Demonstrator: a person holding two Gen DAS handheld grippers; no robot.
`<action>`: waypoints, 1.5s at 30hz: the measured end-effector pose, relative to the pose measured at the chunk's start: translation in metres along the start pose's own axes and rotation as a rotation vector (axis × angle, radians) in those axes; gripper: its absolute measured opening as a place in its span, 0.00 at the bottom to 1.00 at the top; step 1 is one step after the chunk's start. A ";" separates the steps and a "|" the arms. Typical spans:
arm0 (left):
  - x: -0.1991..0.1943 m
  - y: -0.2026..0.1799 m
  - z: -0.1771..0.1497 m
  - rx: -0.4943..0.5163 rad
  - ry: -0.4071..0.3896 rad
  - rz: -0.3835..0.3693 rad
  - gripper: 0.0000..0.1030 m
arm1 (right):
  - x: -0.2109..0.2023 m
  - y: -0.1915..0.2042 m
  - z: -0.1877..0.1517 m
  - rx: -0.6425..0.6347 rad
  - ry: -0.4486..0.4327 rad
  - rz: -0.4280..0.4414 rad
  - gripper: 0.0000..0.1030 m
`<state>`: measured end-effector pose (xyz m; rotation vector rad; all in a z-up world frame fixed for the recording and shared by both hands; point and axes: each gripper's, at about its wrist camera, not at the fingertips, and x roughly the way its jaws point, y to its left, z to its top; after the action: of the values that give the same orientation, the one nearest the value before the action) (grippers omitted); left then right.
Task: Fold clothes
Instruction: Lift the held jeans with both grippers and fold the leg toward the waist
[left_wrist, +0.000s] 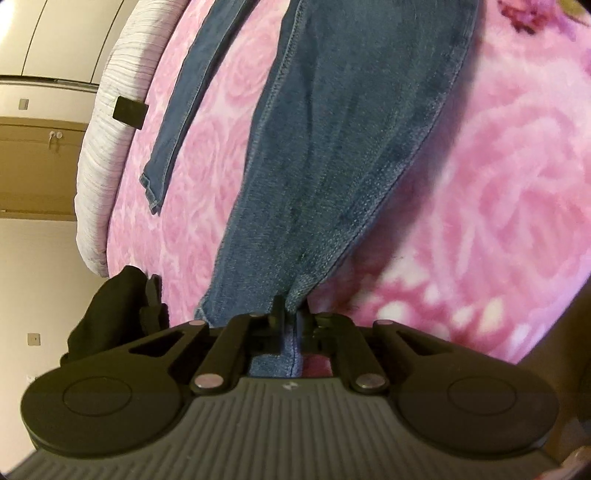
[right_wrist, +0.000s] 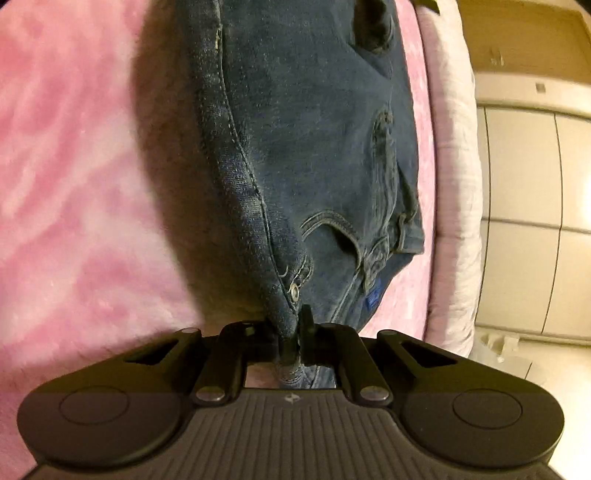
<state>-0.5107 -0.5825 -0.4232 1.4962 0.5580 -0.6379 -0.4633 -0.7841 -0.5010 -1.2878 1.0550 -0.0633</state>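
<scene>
Left wrist view: the left hand-held gripper (left_wrist: 291, 314) is clamped narrow on a leg hem of the jeans (left_wrist: 343, 147), which lie stretched along the pink rose-patterned bed (left_wrist: 498, 184); the other leg runs toward the bed's far edge.

Right wrist view: the right hand-held gripper (right_wrist: 293, 332) pinches the waistband corner beside the rivet (right_wrist: 294, 291), near the bed's side edge. No containers show.

Both ends look gripped, so the next move is probably lifting and bringing one end over to the other evenly.
</scene>
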 end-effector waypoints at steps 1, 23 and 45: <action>-0.006 0.005 0.000 0.000 -0.006 0.004 0.04 | -0.002 -0.003 0.001 0.012 -0.005 0.004 0.03; -0.143 0.097 -0.072 -0.033 -0.048 -0.061 0.04 | -0.185 -0.062 0.010 0.117 0.021 0.217 0.02; 0.129 0.338 0.233 0.143 -0.023 -0.114 0.04 | 0.035 -0.235 0.019 0.458 0.050 0.551 0.03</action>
<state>-0.1955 -0.8303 -0.2657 1.5971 0.5931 -0.7969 -0.3140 -0.8708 -0.3371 -0.5625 1.3156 0.0790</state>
